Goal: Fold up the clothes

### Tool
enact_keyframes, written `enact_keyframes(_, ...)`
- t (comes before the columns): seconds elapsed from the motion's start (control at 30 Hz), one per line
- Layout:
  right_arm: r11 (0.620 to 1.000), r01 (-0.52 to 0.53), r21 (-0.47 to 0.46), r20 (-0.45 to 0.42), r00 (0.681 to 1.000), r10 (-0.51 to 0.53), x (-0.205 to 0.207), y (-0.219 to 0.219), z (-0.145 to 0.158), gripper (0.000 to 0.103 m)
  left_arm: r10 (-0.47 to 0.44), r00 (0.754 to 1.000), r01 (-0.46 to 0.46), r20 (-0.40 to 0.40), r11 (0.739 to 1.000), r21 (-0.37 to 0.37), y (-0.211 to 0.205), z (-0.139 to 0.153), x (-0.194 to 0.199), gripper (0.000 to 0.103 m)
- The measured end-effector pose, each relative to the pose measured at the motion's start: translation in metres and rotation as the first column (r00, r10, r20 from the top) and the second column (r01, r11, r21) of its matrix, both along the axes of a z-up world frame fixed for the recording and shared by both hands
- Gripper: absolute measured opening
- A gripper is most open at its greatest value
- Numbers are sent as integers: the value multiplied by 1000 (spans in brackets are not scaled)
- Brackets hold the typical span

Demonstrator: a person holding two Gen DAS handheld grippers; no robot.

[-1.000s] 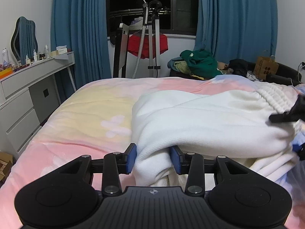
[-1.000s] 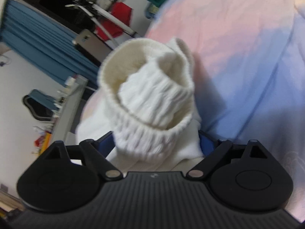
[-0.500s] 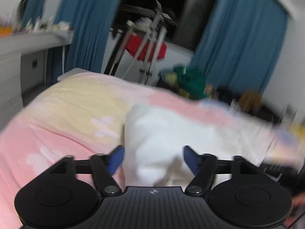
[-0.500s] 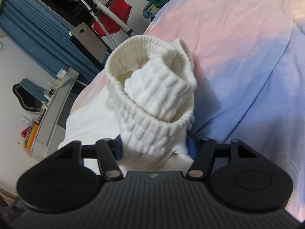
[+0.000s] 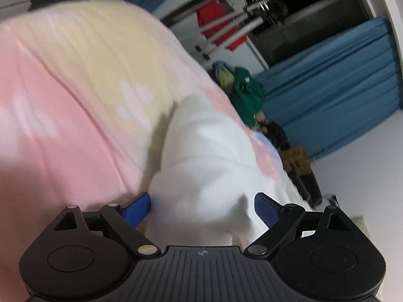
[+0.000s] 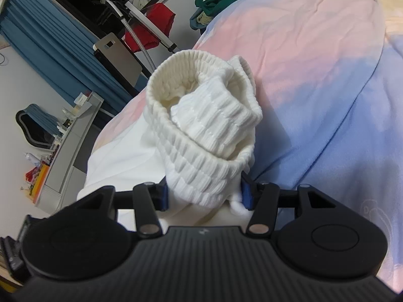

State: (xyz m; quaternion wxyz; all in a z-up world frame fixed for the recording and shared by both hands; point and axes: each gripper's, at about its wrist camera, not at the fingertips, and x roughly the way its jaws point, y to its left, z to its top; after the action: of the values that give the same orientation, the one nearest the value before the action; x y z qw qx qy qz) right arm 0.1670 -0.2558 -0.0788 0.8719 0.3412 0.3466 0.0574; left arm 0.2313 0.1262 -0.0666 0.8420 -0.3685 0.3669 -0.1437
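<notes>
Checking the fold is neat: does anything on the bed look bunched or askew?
Yes. The ribbed waistband is bunched into a lumpy roll where the right tongs pinch it, not flat. The white garment humps up between the open left tongs.

white garment point(image 6: 201, 136): soft cloth, ribbed knit cuff
bed cover point(image 6: 314, 58): smooth matt cloth
right hand-held gripper point(image 6: 204, 196): matt black ridged plastic, blue pads point(image 6: 245, 196)
curtains point(image 5: 340, 80): pleated cloth

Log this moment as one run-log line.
left gripper: open, straddling white garment | right gripper: shut on ribbed waistband | bed: garment unfolded
</notes>
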Motion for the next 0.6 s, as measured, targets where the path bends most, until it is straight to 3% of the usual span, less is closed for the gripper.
enact_keyframes(0.2, 1000, 11, 1, 9, 1000, -11, 0, 2, -1, 55, -30, 999, 30, -25, 1000, -7, -4, -12, 13, 90)
enact_keyframes(0.6, 999, 9, -49, 47, 999, -7, -7, 6, 10, 49, -17, 999, 22, -40, 993, 114, -18, 9, 4, 63)
